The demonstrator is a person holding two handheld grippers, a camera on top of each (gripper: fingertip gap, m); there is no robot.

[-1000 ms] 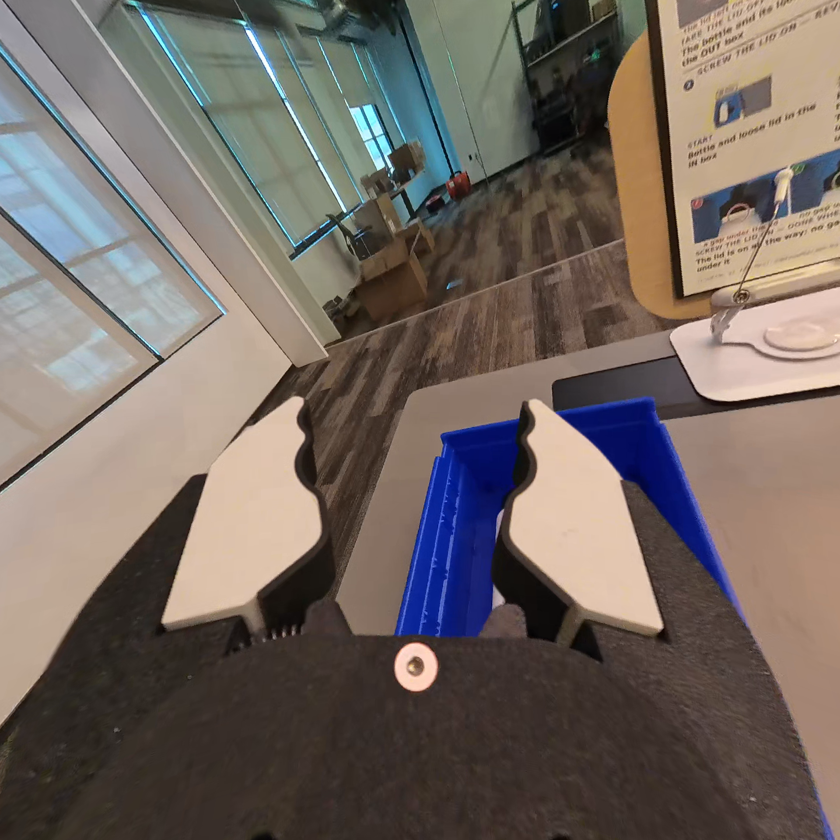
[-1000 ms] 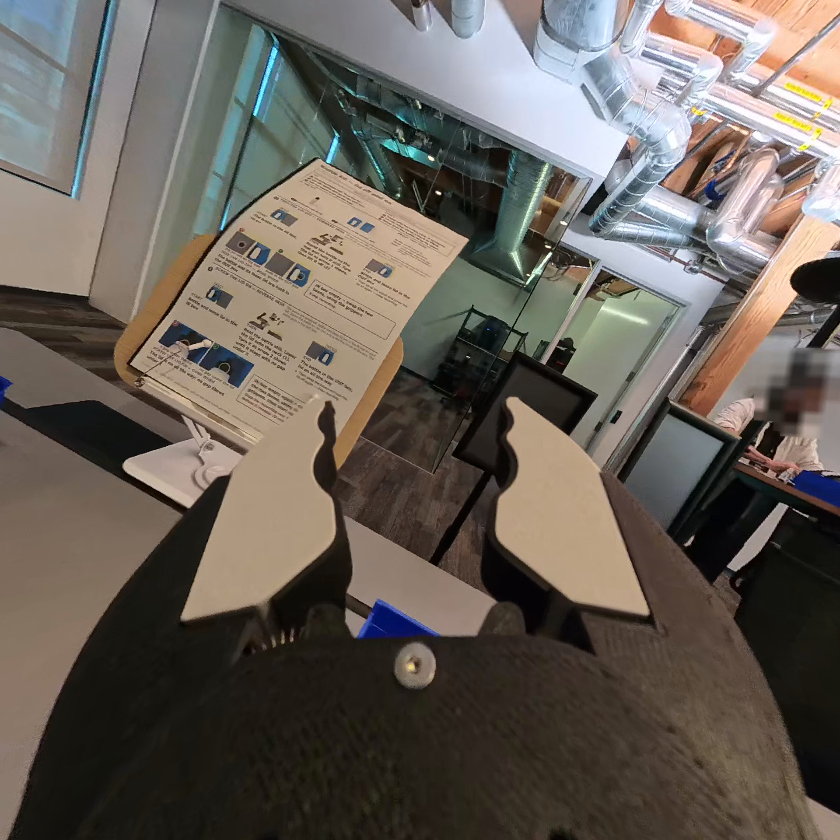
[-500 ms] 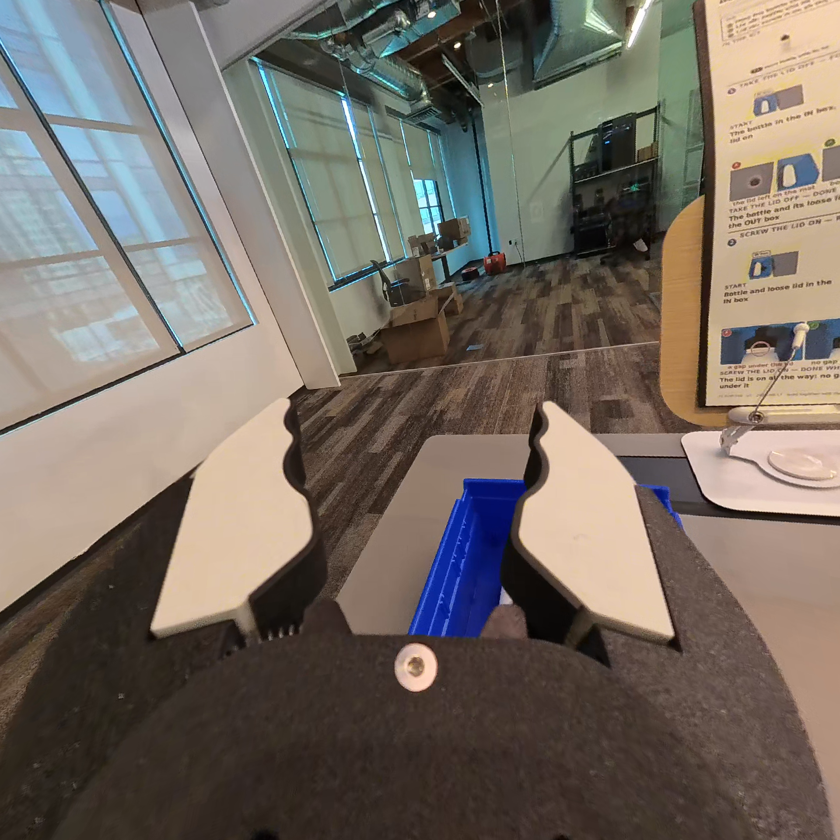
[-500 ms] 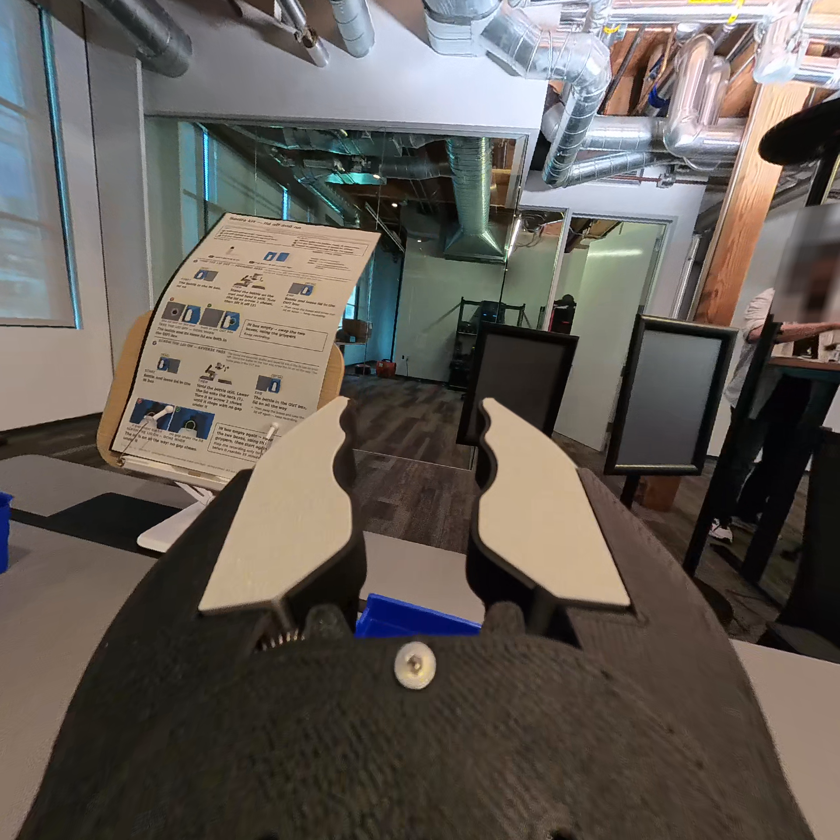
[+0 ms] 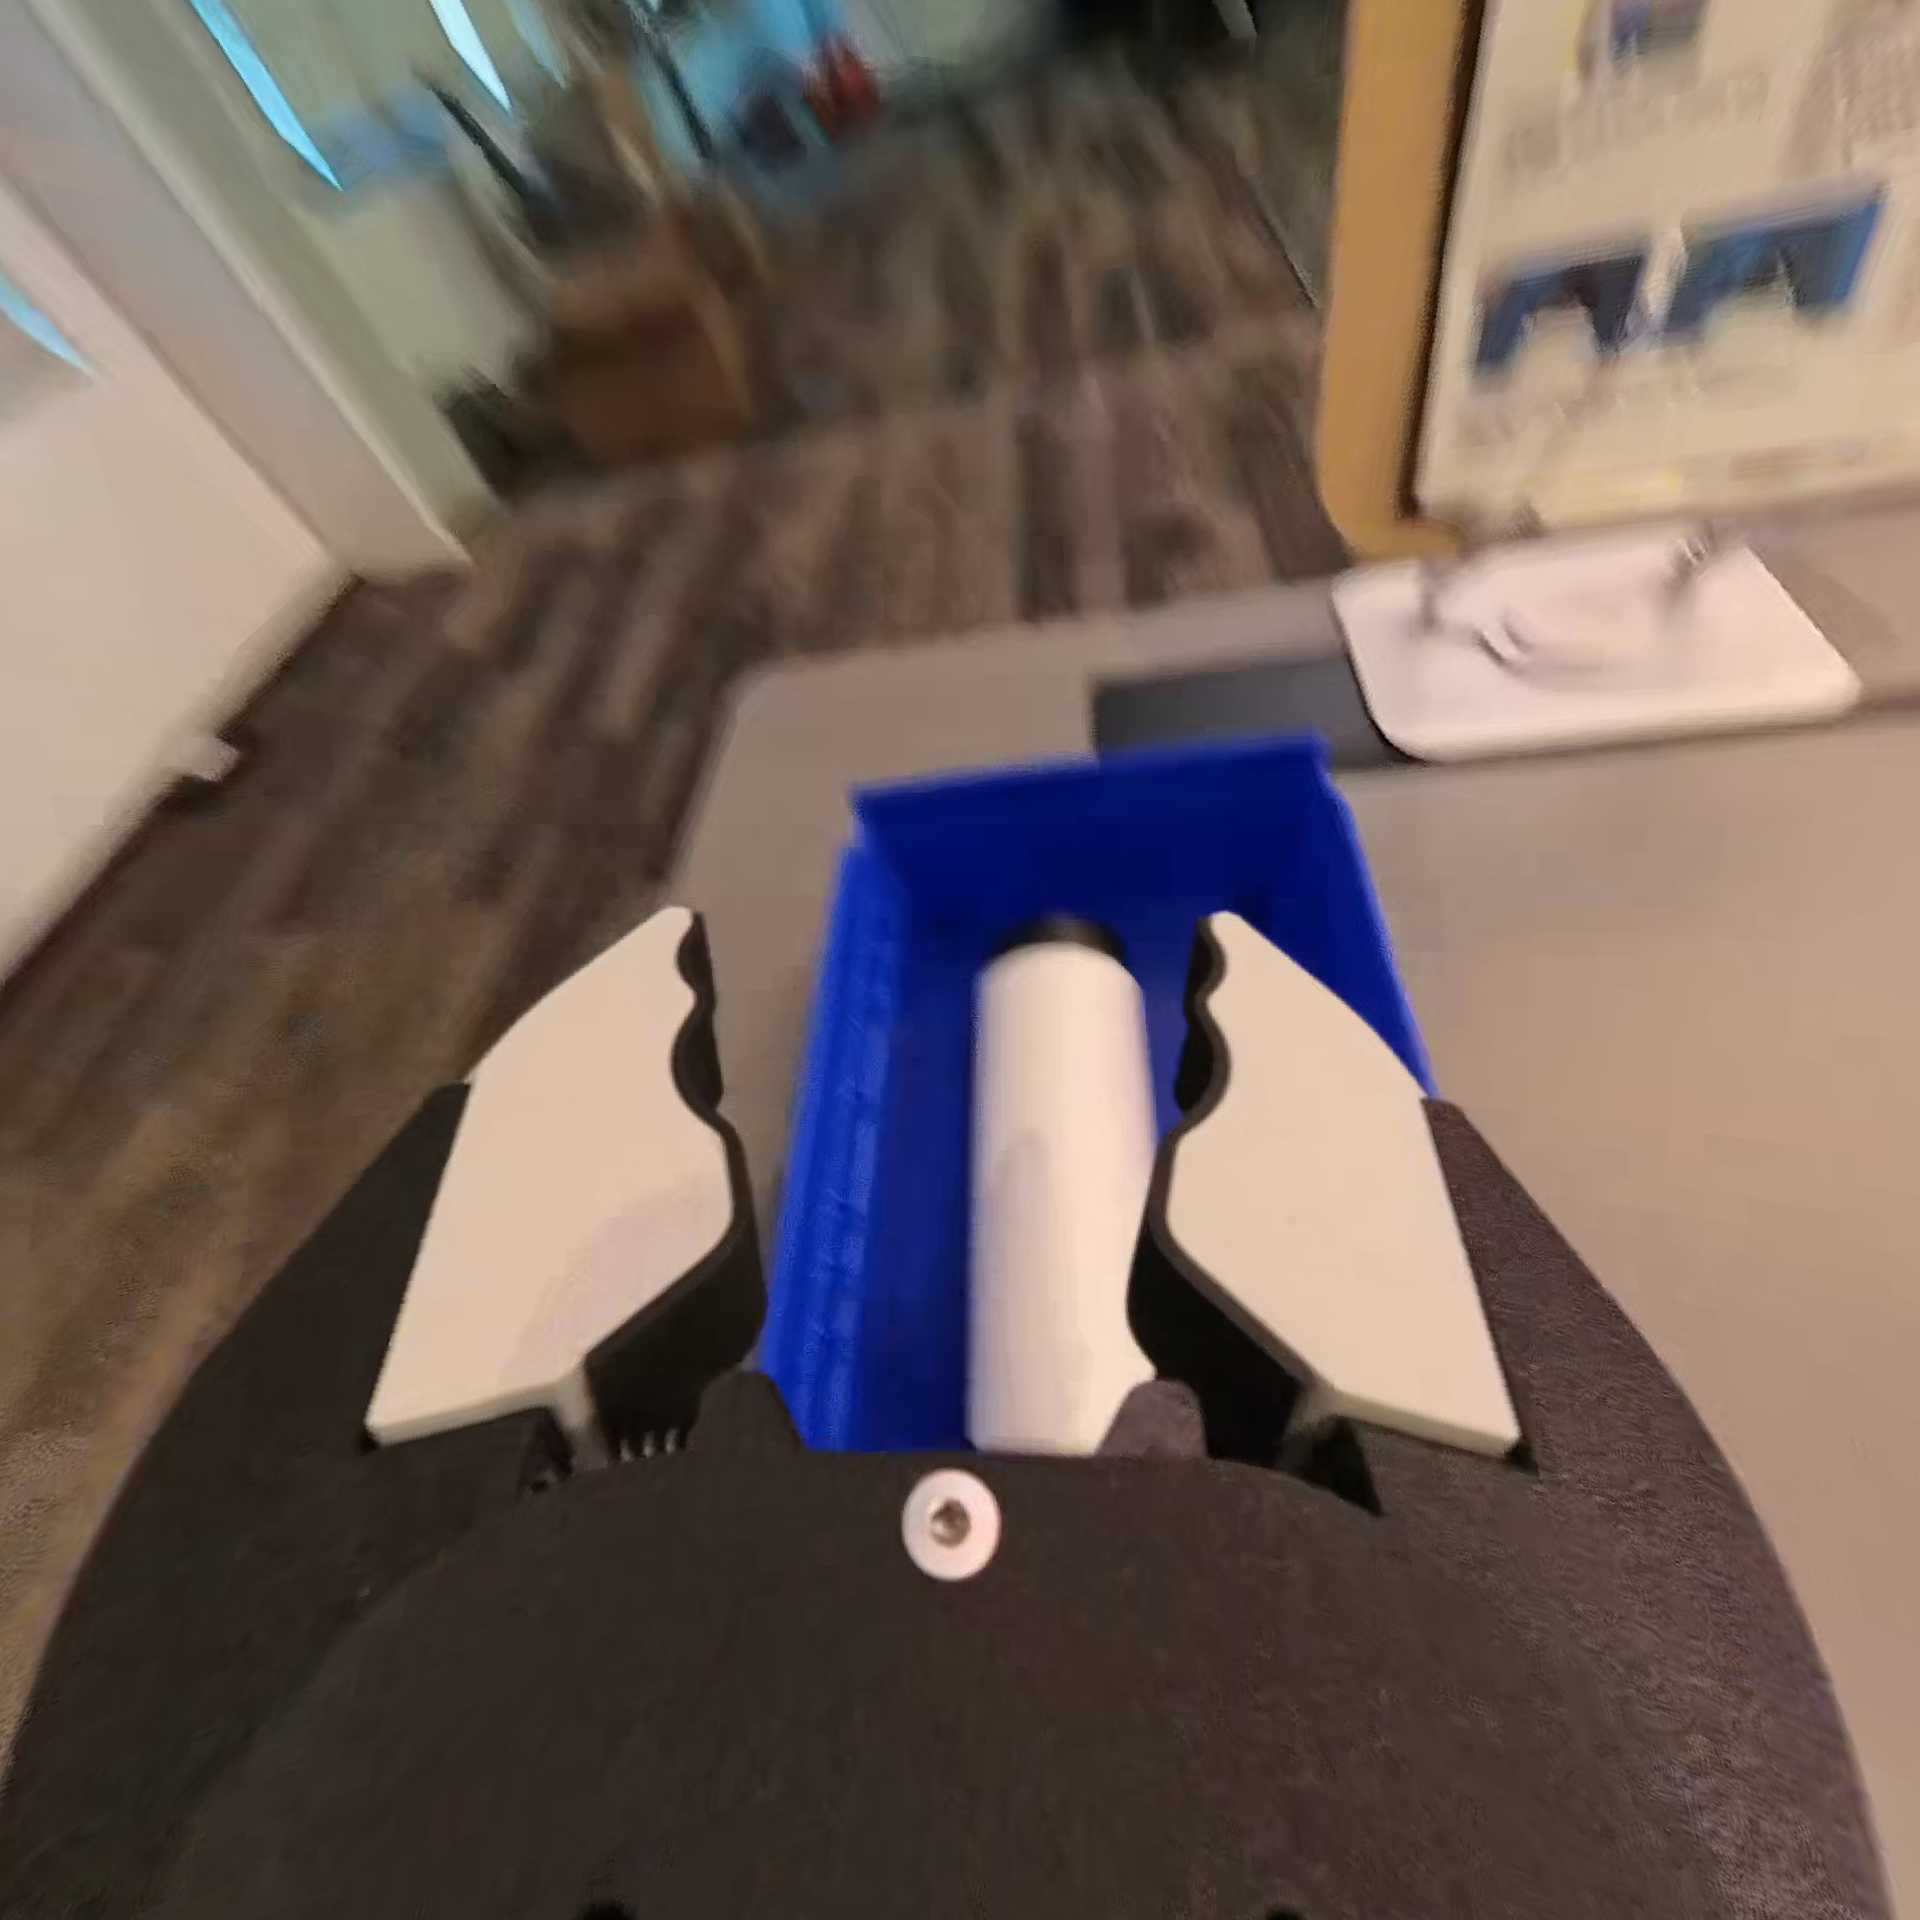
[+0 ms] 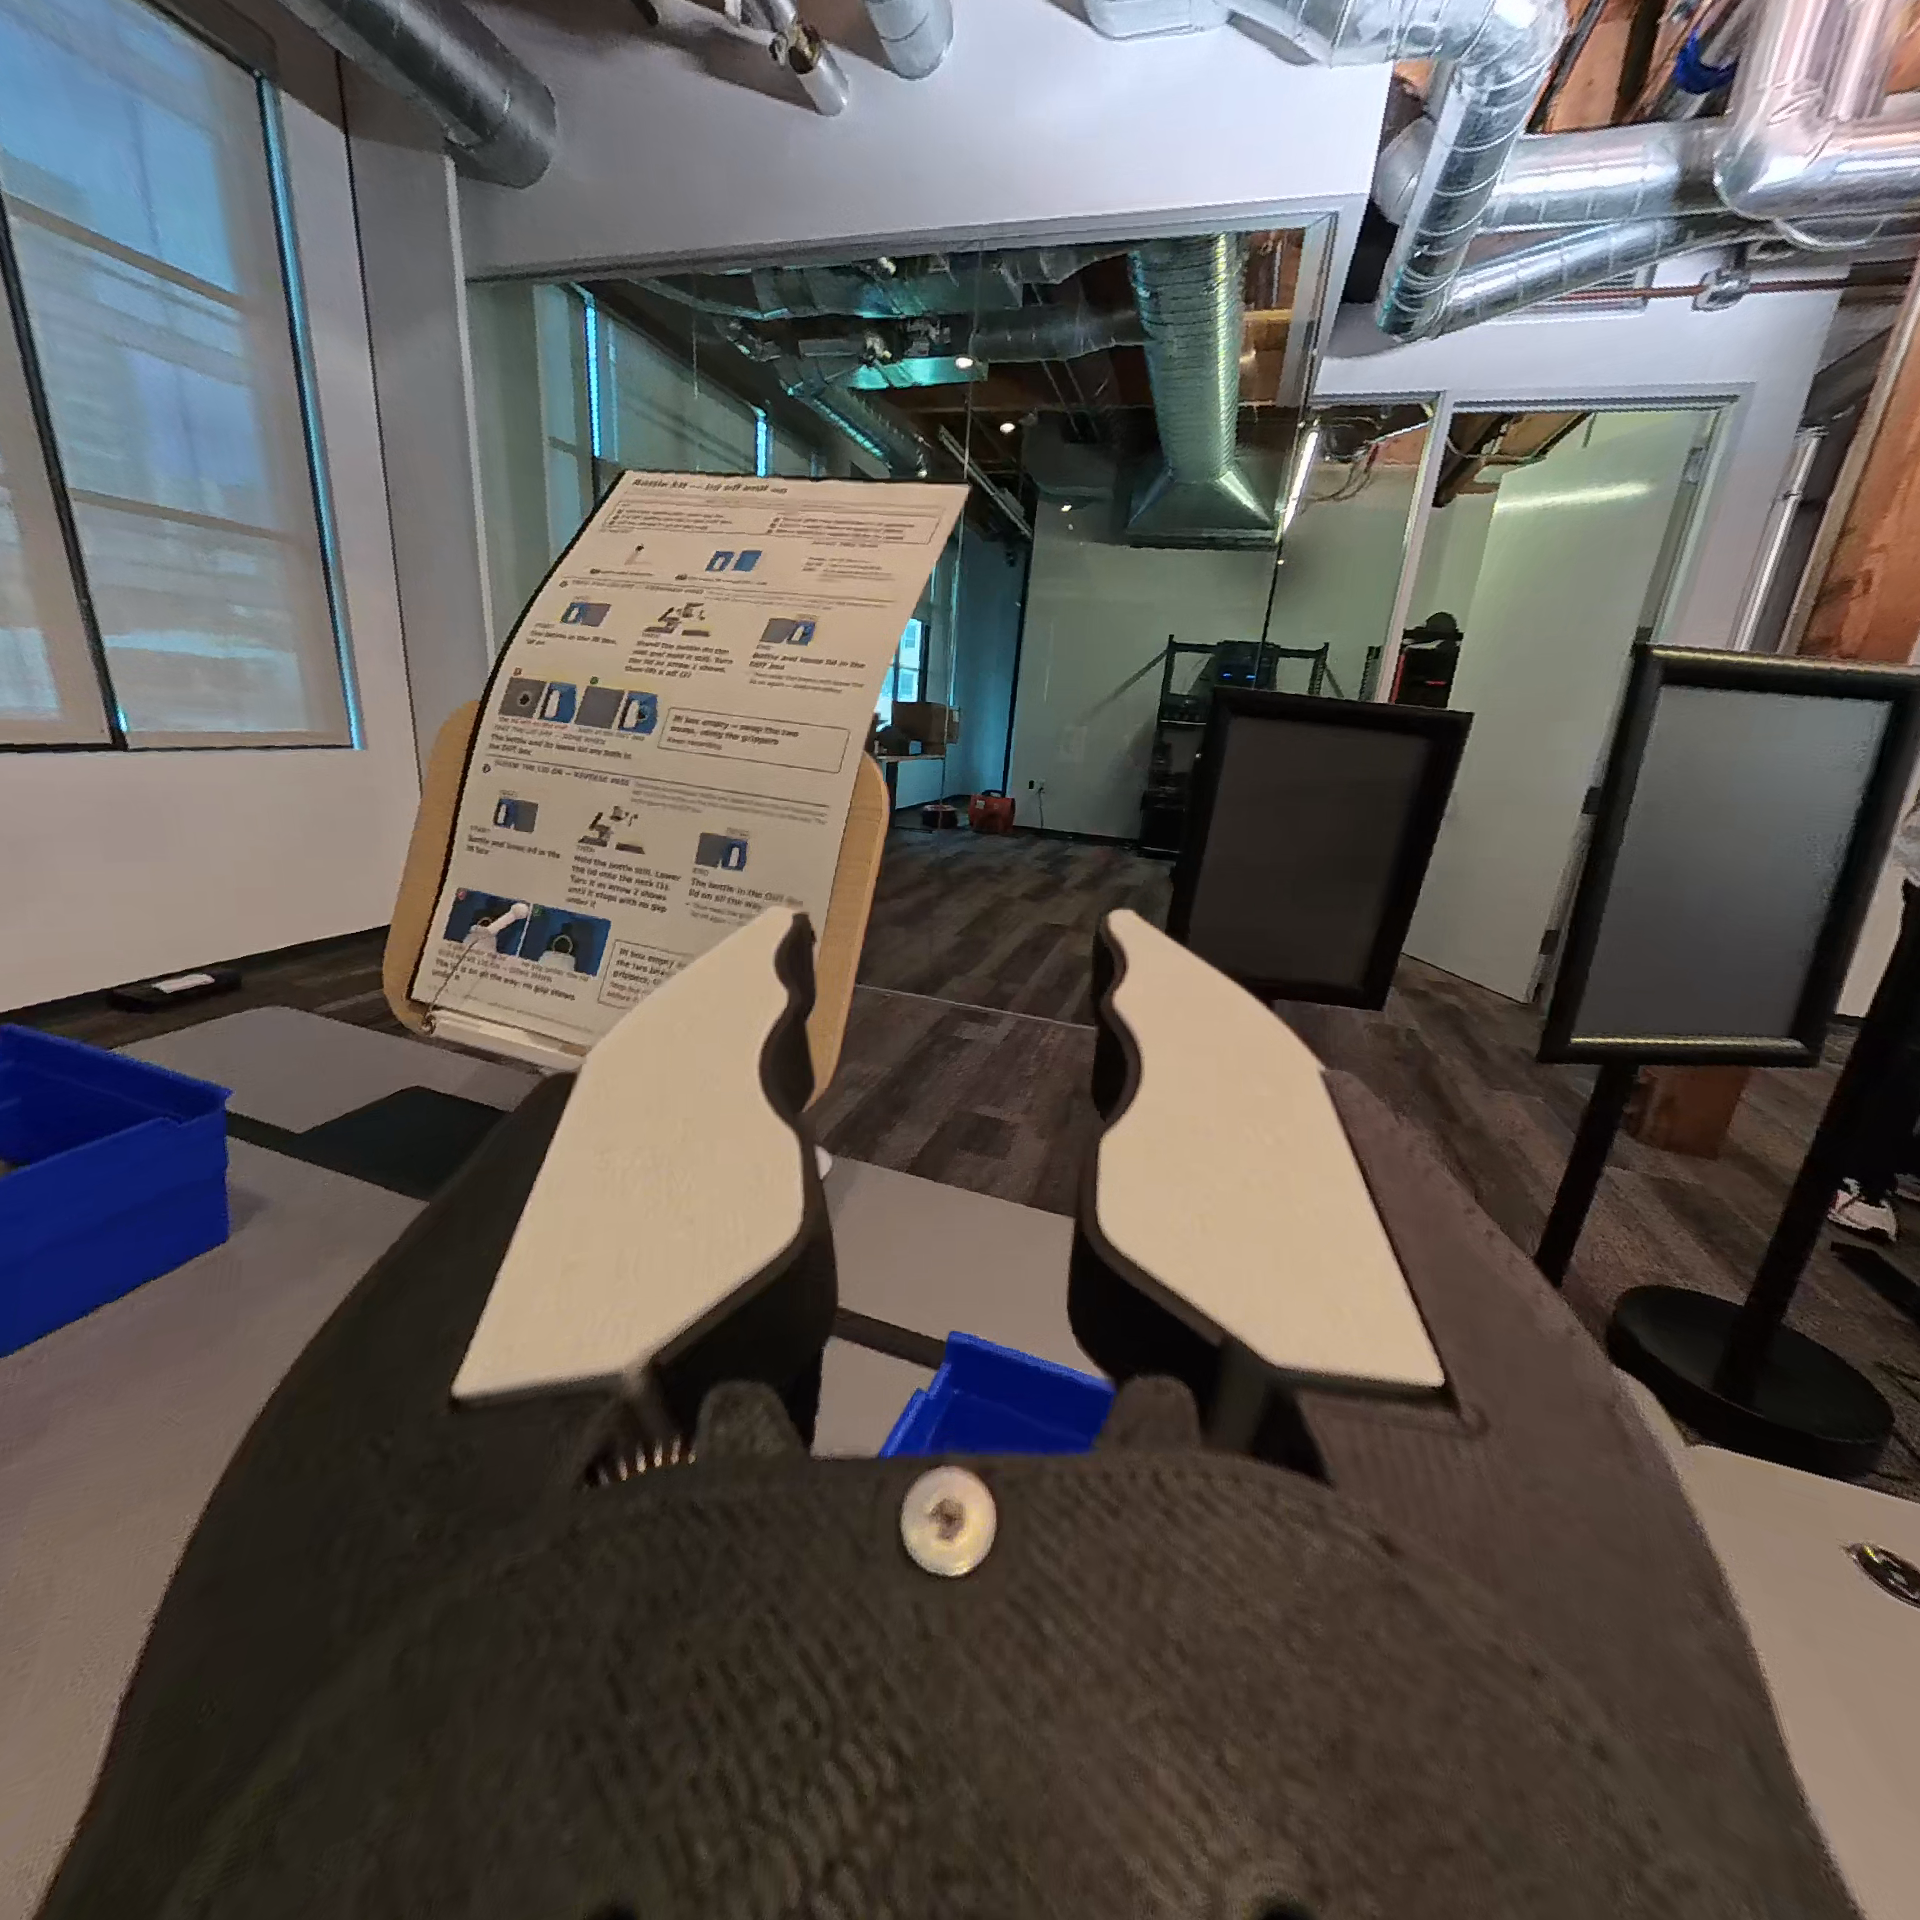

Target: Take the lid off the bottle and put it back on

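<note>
A white bottle (image 5: 1060,1174) lies on its side in a blue bin (image 5: 1351,894) on the grey table, its dark lid (image 5: 1060,928) at the far end. My left gripper (image 5: 951,977) is open and empty, held above the bin with the bottle showing between its fingers. My right gripper (image 6: 951,971) is open and empty, held level over the table. A corner of a second blue bin (image 6: 997,1397) shows below it. The first bin shows at the left edge of the right wrist view (image 6: 104,1174).
An instruction sheet on a wooden stand (image 6: 665,779) with a white base (image 5: 1590,644) stands at the table's far side, beside a dark mat (image 5: 1226,707). Two black sign frames (image 6: 1314,847) stand on the floor beyond. The left wrist view is motion-blurred.
My left gripper has tilted down and moved over the bin, so the bottle now shows between its fingers. My right gripper has opened a little wider and turned slightly left.
</note>
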